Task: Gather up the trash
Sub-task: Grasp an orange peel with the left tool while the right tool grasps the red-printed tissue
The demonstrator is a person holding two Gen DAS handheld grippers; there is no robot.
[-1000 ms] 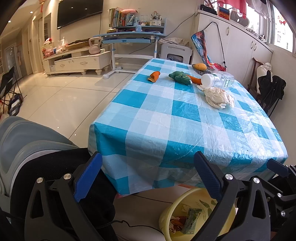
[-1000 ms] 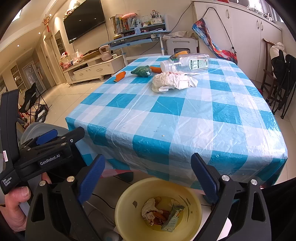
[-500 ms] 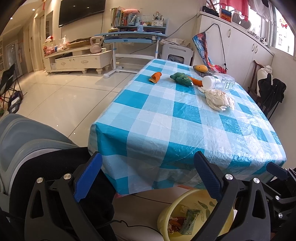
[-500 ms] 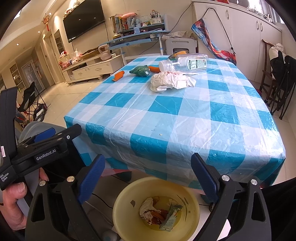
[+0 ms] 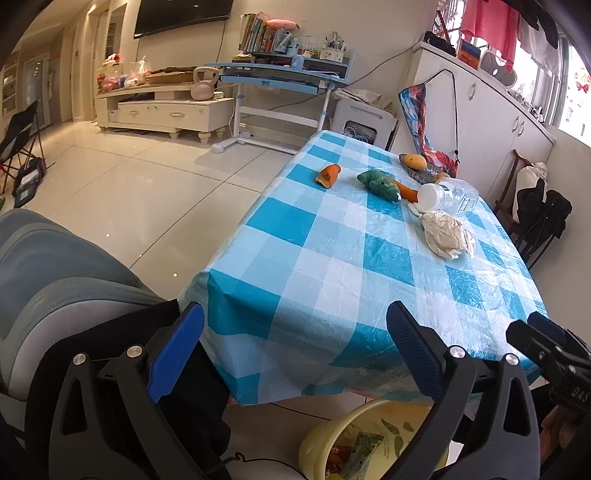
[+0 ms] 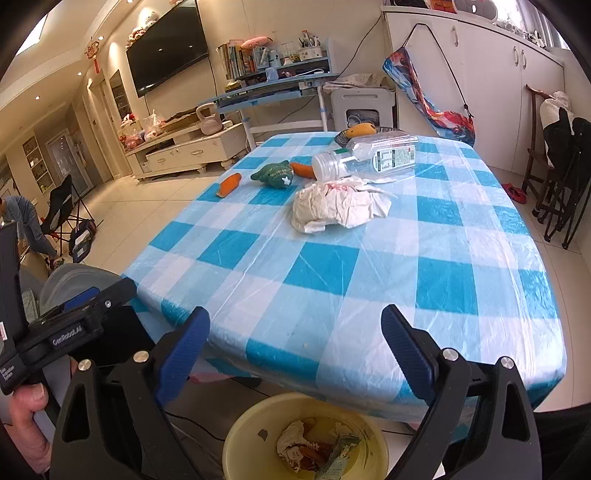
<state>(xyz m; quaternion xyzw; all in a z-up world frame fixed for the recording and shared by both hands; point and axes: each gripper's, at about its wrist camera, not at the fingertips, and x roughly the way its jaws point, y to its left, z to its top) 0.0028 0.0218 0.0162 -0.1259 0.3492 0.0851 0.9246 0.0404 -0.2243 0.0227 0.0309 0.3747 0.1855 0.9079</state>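
Left gripper (image 5: 293, 347) and right gripper (image 6: 295, 341): jaws apart, empty. Yellow bin (image 6: 243, 435) bottom centre, holding wrappers (image 6: 314, 446). Crumpled paper (image 6: 338, 205) and bottle (image 6: 365, 157) upper centre on tabletop (image 6: 369, 280).

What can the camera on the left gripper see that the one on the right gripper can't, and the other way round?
Only the left view shows the window with hanging red laundry.

Only the right view shows the person's hand holding the left gripper, and a person bending far down the room.

Both show the checked table, crumpled white paper, clear plastic bottle, green toy, and the yellow bin holding trash. Both grippers are open and empty.
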